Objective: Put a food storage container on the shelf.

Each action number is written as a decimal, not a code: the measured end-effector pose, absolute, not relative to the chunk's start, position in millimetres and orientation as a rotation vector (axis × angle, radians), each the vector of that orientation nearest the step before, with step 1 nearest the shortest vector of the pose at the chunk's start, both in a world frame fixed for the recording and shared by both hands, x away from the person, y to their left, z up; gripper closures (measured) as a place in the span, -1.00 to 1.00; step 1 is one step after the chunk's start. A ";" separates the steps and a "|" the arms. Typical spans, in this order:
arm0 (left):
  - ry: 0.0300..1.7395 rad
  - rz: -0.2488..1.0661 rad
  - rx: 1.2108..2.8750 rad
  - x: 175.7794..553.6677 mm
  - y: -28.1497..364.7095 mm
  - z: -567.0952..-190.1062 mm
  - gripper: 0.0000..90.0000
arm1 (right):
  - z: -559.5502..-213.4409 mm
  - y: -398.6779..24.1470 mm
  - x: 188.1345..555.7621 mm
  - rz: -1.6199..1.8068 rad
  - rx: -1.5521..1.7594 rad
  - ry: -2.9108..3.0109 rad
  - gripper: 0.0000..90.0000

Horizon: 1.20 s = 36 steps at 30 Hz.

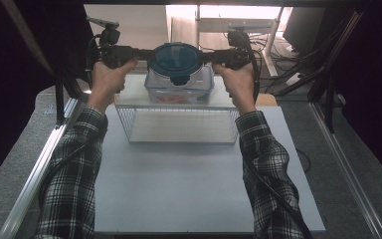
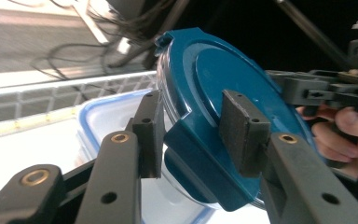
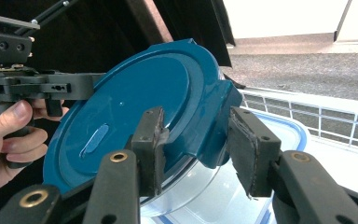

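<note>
Backlit glare, dim, perhaps soft

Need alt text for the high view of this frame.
Two hand-held grippers, left gripper and right gripper, clamp a round blue-lidded container from opposite sides above a clear rectangular box on a white wire rack. Plaid sleeves enter from below.

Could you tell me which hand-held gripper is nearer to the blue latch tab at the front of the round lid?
Neither: the left hand-held gripper and right hand-held gripper sit at opposite side tabs of the round lid, about equally far from the front latch tab.
</note>
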State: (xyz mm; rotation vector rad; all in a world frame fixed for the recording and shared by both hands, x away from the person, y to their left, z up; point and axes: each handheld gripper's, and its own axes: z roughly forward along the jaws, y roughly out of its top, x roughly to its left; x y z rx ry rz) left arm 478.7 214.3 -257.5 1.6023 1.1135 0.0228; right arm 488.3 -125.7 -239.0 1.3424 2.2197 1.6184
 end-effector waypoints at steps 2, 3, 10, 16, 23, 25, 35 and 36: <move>1.121 0.148 1.637 472.2 211.1 -251.8 0.29 | -238.4 -125.7 486.6 1.613 1.338 2.217 0.27; 1.121 0.148 1.637 472.2 211.1 -251.8 0.28 | -237.8 -126.2 485.5 1.611 1.332 2.213 0.29; 1.048 0.221 1.617 433.1 226.0 -247.3 0.56 | -231.9 -138.3 474.2 1.628 1.261 2.169 0.24; 0.996 0.193 1.746 410.4 219.8 -272.5 0.86 | -240.9 -148.4 453.9 1.524 1.188 2.234 0.74; 1.006 0.138 1.750 427.9 203.5 -280.1 0.84 | -253.7 -134.3 457.0 1.458 1.165 2.284 0.84; 1.024 0.165 1.763 431.2 200.6 -278.6 0.85 | -253.9 -132.3 458.4 1.466 1.167 2.277 0.83; 1.075 0.154 1.737 445.0 201.9 -278.7 0.85 | -257.5 -128.6 461.4 1.467 1.191 2.250 0.80; 1.072 0.154 1.731 444.4 202.0 -279.0 0.85 | -257.6 -128.4 460.8 1.467 1.185 2.252 0.80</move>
